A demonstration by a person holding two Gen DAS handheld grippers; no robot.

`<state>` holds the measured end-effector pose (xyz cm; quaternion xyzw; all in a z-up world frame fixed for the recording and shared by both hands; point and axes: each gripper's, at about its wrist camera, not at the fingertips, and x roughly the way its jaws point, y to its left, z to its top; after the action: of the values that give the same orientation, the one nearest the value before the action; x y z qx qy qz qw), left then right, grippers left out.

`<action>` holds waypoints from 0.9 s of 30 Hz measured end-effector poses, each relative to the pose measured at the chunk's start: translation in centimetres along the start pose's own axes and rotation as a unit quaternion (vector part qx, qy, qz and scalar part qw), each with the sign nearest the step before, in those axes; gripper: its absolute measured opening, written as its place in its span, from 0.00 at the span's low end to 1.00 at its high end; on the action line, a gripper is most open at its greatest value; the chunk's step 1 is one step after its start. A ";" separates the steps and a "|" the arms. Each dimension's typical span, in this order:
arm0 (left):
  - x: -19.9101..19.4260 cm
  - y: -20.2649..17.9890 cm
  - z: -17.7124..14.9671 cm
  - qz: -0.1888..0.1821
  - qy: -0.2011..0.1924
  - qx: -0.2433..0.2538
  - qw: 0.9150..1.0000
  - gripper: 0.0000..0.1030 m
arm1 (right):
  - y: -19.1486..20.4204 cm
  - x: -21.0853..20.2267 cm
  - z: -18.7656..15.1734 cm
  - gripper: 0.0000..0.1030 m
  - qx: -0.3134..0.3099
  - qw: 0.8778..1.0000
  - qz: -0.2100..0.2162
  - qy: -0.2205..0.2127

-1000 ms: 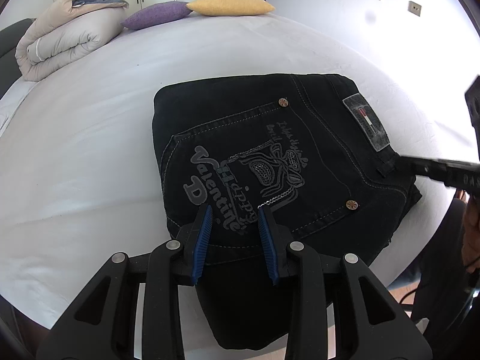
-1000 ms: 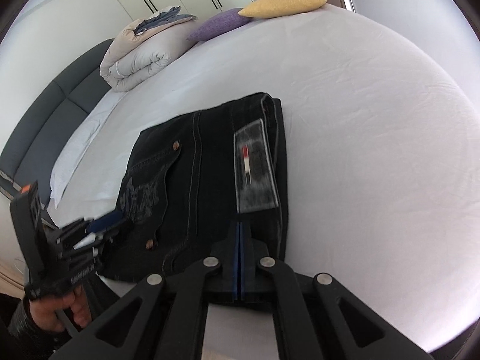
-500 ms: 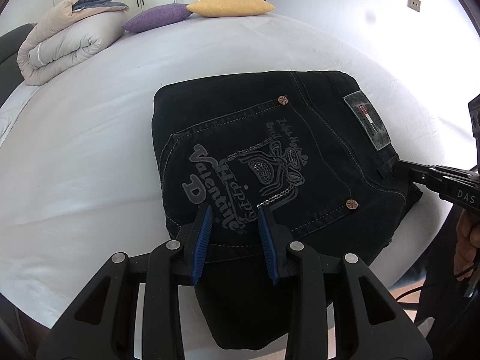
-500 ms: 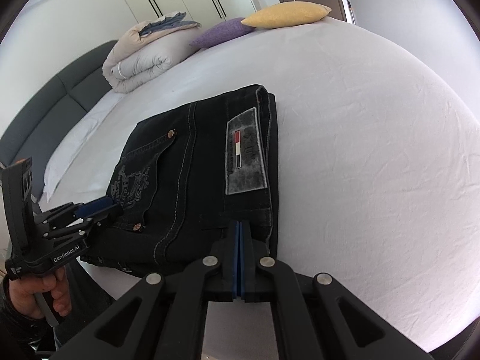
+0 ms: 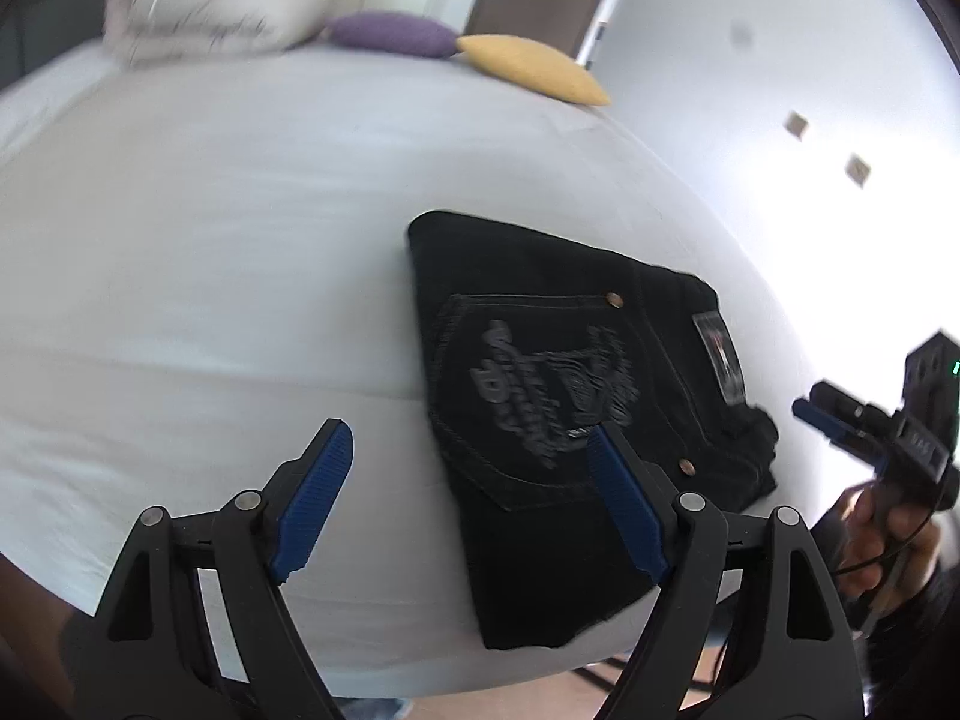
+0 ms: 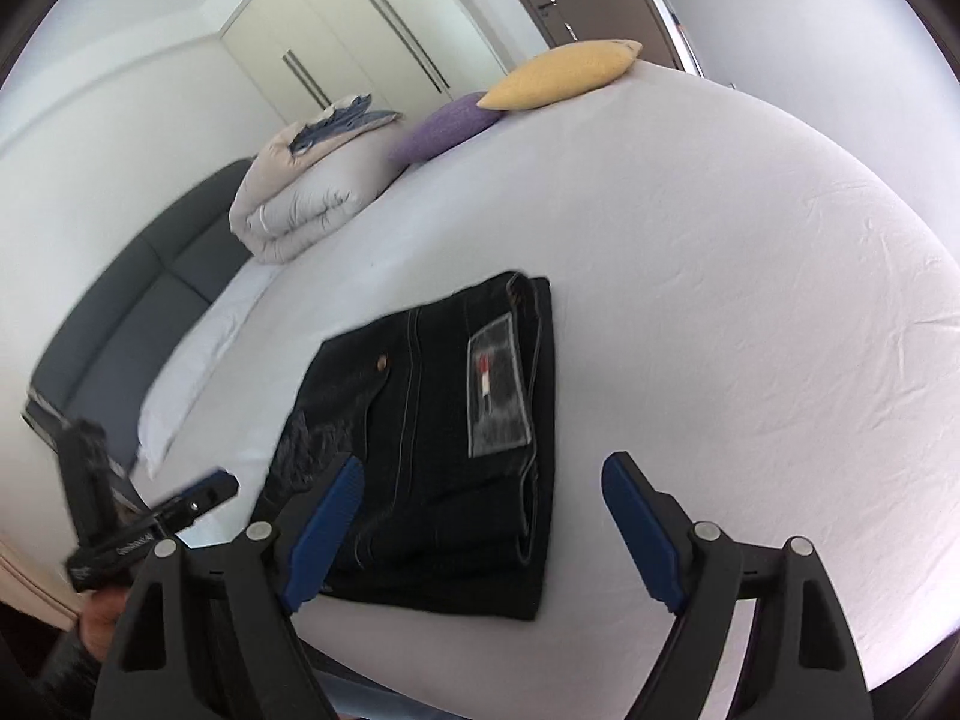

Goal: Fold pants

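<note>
Your left tool (image 5: pixel 468 483) is spread wide, blue-padded fingers (image 5: pixel 315 498) well apart, gripping nothing. It hovers above the near edge of the white-sheeted bed (image 5: pixel 210 240); its right finger overlaps the folded black denim pants (image 5: pixel 558 420) in view, contact cannot be told. Your right tool (image 6: pixel 483 525) is also released, blue pads (image 6: pixel 639 531) far apart, nothing between them. It hangs over the near end of the pants (image 6: pixel 432 420), left finger in front of the denim, right finger over bare sheet.

The pants lie folded into a compact rectangle near the bed's front edge (image 6: pixel 720 300), back pocket with grey printed lettering (image 5: pixel 540 384) facing up, grey rectangular waistband patch (image 6: pixel 498 384) with a small red-and-white mark on top. Copper rivets show at the pocket corners. One corner of the pants sits right at the mattress edge in the left wrist view.

In the left view your right tool (image 5: pixel 807 411) shows at the far right, off the bed, hand (image 5: pixel 882 534) on its handle. In the right view your left tool (image 6: pixel 210 489) shows at lower left, blurred.

Far end of bed: yellow oval cushion (image 6: pixel 564 75), purple cushion (image 6: pixel 444 126) touching it, rolled beige duvet (image 6: pixel 306 192) beside that. Dark grey padded headboard (image 6: pixel 114 324) at left, white wardrobe doors (image 6: pixel 360 30) behind.
</note>
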<state>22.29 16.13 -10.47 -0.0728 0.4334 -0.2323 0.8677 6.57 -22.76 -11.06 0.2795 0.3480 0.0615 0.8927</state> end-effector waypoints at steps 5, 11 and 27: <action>1.5 1.3 1.0 -0.050 0.022 -0.031 0.998 0.78 | -1.6 1.9 1.5 0.62 0.033 0.998 0.012 0.042; 4.8 1.3 3.0 -0.084 0.072 -0.036 0.993 0.78 | -3.6 5.8 3.1 0.56 0.082 0.991 0.026 0.102; 9.7 -0.8 4.6 -0.054 0.134 -0.026 0.989 0.38 | -3.4 11.0 4.5 0.37 0.108 0.980 0.052 0.158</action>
<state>30.58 10.53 -14.34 -0.0869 0.5472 -0.2753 0.7856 17.45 -24.29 -16.65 0.3785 0.4744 0.1137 0.7866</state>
